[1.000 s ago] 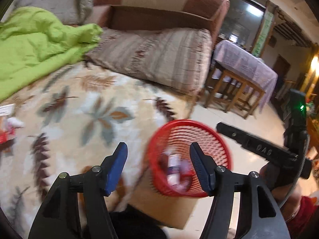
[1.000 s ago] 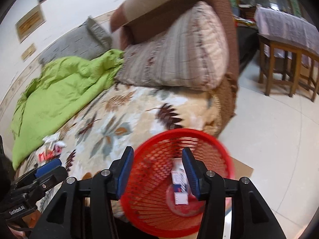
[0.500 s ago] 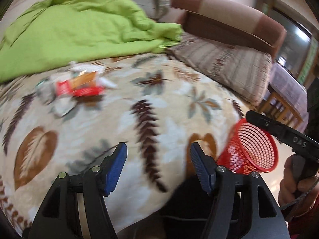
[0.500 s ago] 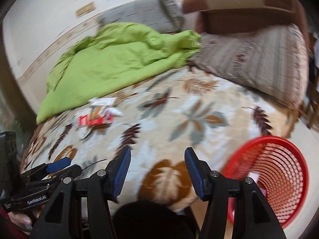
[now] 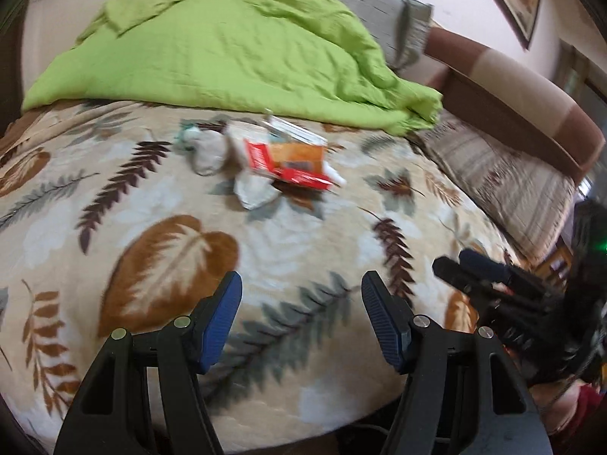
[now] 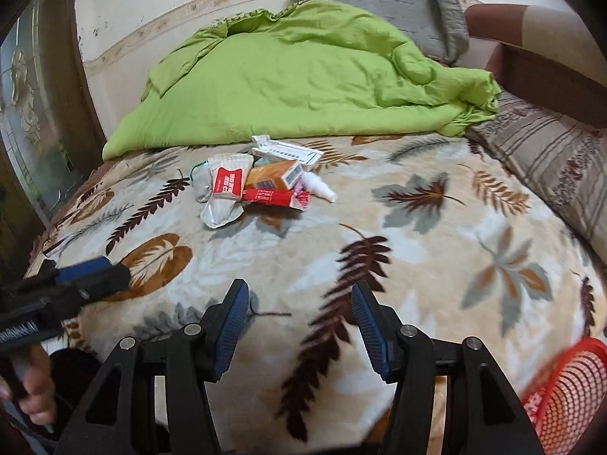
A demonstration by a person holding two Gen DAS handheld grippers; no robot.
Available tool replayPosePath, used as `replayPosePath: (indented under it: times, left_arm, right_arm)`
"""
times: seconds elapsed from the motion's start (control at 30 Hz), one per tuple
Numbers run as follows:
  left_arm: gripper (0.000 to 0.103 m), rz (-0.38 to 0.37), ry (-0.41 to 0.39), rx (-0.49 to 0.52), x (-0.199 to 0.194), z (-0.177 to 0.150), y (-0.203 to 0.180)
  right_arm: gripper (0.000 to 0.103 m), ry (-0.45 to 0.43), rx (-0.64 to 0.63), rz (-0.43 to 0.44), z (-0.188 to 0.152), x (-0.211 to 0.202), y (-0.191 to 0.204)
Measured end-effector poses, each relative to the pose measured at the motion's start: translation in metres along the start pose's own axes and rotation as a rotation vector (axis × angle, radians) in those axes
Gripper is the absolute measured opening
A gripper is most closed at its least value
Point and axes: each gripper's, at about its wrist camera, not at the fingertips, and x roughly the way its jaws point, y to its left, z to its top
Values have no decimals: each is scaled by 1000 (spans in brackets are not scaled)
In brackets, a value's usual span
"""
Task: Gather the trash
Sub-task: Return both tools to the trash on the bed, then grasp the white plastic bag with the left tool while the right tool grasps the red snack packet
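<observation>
A heap of trash (image 6: 261,182) lies on the leaf-patterned bed cover: a red and white sachet (image 6: 227,184), an orange box (image 6: 275,174), a flat red carton (image 6: 275,197), a white bottle (image 6: 318,185) and a white box (image 6: 288,151). The left wrist view shows the same heap (image 5: 277,163), blurred. My left gripper (image 5: 301,292) is open and empty, well short of the heap. My right gripper (image 6: 299,299) is open and empty too, over the near part of the bed. The red mesh basket (image 6: 569,390) shows at the lower right corner.
A crumpled green quilt (image 6: 311,76) lies just behind the trash, with a grey pillow (image 6: 398,11) beyond it. A striped cushion (image 6: 550,163) and brown sofa back (image 5: 512,87) line the right side. A dark door frame (image 6: 49,113) stands at the left.
Both grippers have swung left from the red basket to face the bed. The trash heap has come toward the middle of both views, and the basket has slid to the right edge.
</observation>
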Motion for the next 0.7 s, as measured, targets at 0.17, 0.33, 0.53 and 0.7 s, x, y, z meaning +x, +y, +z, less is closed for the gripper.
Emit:
replayPosePath:
  times: [0.17,0.33,0.53,0.7]
  left_arm:
    - [64,33,8,-65,17,22,29]
    - [64,68,12,-116,55,52,44]
    - [64,75,26,-180,117,94,51]
    - [64,64,73,-242,166,110,58]
  right_arm:
    - [61,30,43,30,-9,22,-2]
    - [61,9,34,56,-12,19,-2]
    - [61,19,75,93,-15,23,-11]
    - [61,28,117,126,-15,27,-19]
